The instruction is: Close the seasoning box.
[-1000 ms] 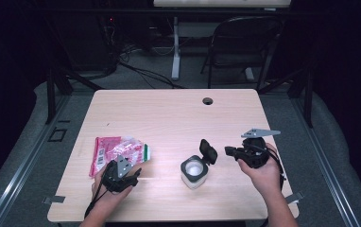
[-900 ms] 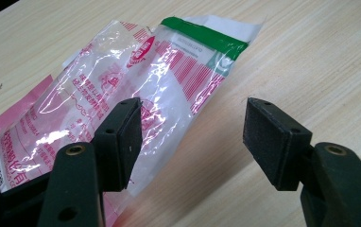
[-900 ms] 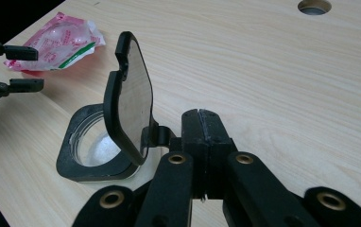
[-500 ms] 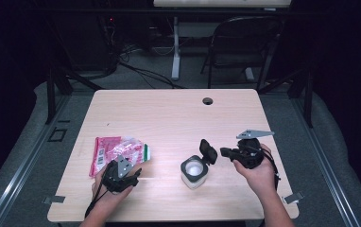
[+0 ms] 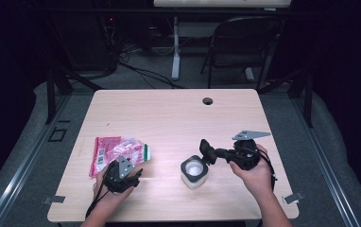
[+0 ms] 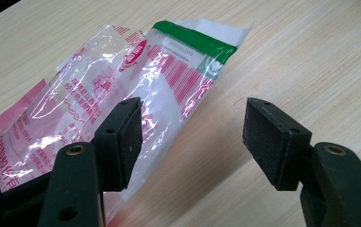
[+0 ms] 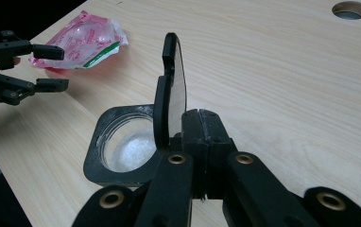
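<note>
Right gripper [image 7: 201,124] is clamping the jar's raised black lid [image 7: 169,90] beside the open jar [image 5: 193,172] on the counter [image 5: 178,118]; left gripper [image 6: 193,137] is gaping empty over the plastic packet [image 6: 122,90].

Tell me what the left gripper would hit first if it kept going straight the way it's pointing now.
Probably the clear pink-printed plastic packet. The left gripper has open jaws pointing low across the table, with the packet's near edge under its left-hand jaw. The centre line crosses bare wood first, though depth is hard to judge.
</note>
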Tool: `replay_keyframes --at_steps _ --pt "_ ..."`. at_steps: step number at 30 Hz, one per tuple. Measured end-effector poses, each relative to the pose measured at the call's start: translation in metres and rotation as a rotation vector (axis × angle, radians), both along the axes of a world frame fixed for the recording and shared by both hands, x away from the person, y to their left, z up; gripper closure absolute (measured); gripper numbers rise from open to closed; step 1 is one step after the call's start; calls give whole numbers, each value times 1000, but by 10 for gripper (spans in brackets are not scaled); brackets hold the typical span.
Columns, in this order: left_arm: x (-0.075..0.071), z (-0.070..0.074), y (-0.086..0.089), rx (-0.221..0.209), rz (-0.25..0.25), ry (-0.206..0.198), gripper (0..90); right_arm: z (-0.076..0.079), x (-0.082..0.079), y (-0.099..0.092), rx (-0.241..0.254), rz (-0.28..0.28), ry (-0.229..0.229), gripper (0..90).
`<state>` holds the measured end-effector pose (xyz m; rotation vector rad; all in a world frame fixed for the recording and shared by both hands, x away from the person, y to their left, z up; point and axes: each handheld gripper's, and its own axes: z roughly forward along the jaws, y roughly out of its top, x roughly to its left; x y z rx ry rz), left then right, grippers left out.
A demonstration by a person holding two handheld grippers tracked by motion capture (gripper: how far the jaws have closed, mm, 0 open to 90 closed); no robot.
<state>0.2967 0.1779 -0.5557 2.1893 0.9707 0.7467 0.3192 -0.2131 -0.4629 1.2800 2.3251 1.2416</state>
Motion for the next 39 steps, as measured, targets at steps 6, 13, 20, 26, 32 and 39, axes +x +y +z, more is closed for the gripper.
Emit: replay_keyframes --at_steps 6,13,20,26,32,39 --pt "-1 1 -3 -1 -12 -3 386 1 -1 1 -4 5 0 900" --pt "-4 2 -8 0 -31 -12 392 1 -2 2 -1 8 -11 900" --pt "-4 1 -10 4 -36 -11 392 2 -3 5 -5 15 -13 900" --pt "-4 1 -9 4 -34 -11 392 3 -5 7 -1 22 -17 900" --pt "-4 0 -9 4 -35 -10 392 2 -6 10 -3 34 -13 900" --pt "-3 0 -9 3 -32 -9 392 -1 -6 14 -10 44 -11 900"
